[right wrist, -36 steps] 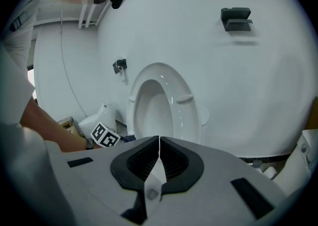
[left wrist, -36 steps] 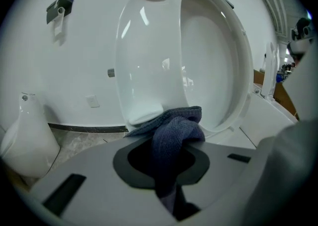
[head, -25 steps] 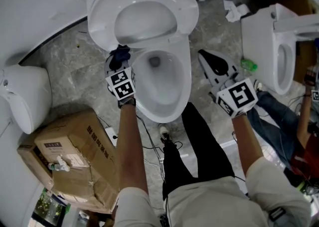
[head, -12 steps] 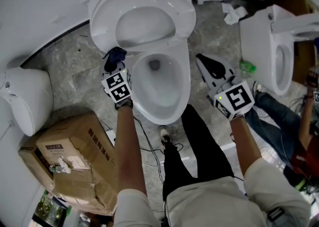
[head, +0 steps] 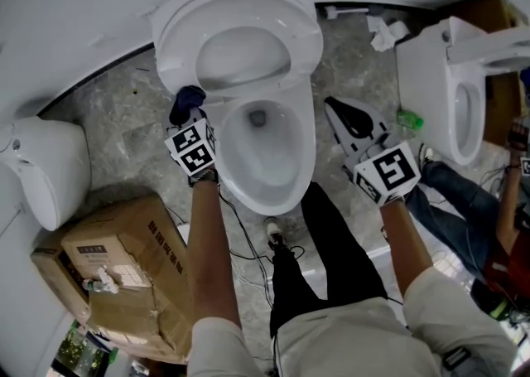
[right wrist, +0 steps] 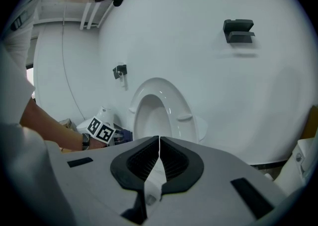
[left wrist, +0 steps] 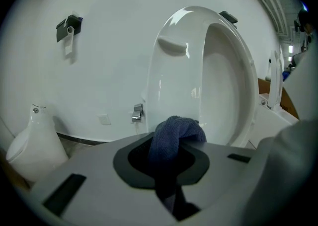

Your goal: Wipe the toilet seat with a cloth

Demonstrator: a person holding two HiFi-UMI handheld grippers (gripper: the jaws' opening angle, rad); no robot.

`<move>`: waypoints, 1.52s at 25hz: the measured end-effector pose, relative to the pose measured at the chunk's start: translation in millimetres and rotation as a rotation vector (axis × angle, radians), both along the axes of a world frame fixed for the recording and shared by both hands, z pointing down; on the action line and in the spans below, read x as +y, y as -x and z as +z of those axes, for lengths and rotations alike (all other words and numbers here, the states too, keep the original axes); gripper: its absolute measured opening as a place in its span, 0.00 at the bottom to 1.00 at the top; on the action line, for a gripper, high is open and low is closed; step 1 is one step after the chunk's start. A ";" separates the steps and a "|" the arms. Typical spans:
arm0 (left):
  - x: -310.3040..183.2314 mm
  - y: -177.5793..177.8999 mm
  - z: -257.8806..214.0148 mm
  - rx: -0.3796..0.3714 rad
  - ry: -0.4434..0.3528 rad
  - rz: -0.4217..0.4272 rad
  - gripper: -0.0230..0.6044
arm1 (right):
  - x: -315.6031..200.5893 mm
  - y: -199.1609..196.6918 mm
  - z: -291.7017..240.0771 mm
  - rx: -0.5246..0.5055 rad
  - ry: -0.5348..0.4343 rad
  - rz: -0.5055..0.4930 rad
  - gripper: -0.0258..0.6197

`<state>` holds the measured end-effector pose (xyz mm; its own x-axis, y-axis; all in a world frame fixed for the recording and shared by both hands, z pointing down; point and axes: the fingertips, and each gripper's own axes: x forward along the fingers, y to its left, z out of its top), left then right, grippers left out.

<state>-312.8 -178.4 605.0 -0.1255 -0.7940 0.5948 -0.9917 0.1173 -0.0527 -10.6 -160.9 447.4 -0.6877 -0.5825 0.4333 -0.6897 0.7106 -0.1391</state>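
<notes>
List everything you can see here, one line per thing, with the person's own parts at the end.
toilet: one, white, centre, seat and lid raised against the wall
second toilet: one, white, right edge
ceramic fixture: one, white, left edge
cardboard box: one, brown, lower left floor
crumpled paper: one lump, white, floor at upper right
green thing: one, small, floor beside second toilet; what it is cannot be told
bystander's legs: blue jeans, right
cloth: one, dark blue, clamped in left gripper
left gripper: grey, shut on cloth, left of bowl
right gripper: grey, shut, empty, right of bowl
person's legs: black trousers, below bowl
</notes>
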 end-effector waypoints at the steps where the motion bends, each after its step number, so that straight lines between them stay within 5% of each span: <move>1: -0.9 0.2 -2.8 -0.002 -0.005 -0.002 0.10 | -1.4 0.1 -1.4 -0.002 -0.003 0.000 0.09; 22: -30.0 -2.8 -113.6 -0.024 -0.251 -0.001 0.10 | -16.1 3.0 -32.9 -0.004 -0.034 0.023 0.09; 38: -41.5 -10.9 -162.3 -0.091 -0.338 0.024 0.10 | -17.6 3.7 -54.2 -0.007 -0.058 0.031 0.09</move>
<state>-301.8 -219.9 442.7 -0.1448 -0.9474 0.2854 -0.9874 0.1199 -0.1030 -14.2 -178.5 393.2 -0.6719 -0.6274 0.3935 -0.7104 0.6962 -0.1029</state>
